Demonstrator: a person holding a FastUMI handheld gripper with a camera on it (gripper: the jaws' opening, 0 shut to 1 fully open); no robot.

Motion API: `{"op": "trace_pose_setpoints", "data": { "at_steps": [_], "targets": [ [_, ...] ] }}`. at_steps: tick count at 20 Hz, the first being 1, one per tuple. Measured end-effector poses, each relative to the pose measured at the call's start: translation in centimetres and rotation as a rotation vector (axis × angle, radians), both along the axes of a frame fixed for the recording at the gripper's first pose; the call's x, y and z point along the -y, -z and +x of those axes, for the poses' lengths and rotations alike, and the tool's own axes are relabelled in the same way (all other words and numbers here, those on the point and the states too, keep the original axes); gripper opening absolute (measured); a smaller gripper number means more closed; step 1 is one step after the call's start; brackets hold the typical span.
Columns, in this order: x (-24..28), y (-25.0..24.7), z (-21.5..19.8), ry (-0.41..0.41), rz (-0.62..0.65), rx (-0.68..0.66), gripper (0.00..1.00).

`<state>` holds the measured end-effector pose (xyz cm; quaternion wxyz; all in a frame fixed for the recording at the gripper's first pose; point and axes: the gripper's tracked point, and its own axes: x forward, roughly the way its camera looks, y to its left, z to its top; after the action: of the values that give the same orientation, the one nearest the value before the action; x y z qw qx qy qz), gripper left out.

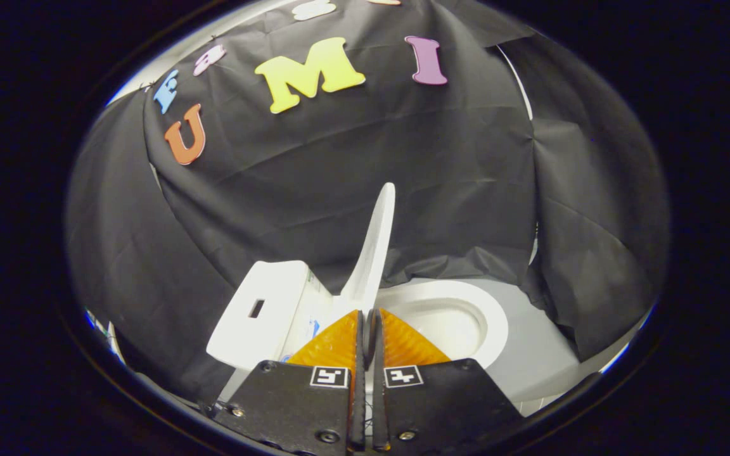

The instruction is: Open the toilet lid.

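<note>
Gripper view: tongs point(369, 320) nearly closed, fingers pinching the lower edge of the toilet lid point(374, 250), seen edge-on and raised close to upright. Lid stands between tank point(257, 313) on one side and open seat ring point(466, 316) on the other. Judged rigid moulded plastic, light, glossy and likely slippery; hinged, so swings rather than lifts. Best held at the thin free rim, grip kept square.
</note>
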<state>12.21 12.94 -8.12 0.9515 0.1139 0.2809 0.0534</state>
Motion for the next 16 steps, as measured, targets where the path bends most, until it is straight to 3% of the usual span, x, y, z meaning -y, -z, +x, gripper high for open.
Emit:
{"op": "trace_pose_setpoints", "data": {
  "at_steps": [9, 16],
  "targets": [
    [-8.3, -2.8, 0.0, -0.064, -0.154, 0.052, 0.08],
    [-14.4, -3.4, 0.2, -0.102, -0.168, 0.075, 0.08]
  ]
}}
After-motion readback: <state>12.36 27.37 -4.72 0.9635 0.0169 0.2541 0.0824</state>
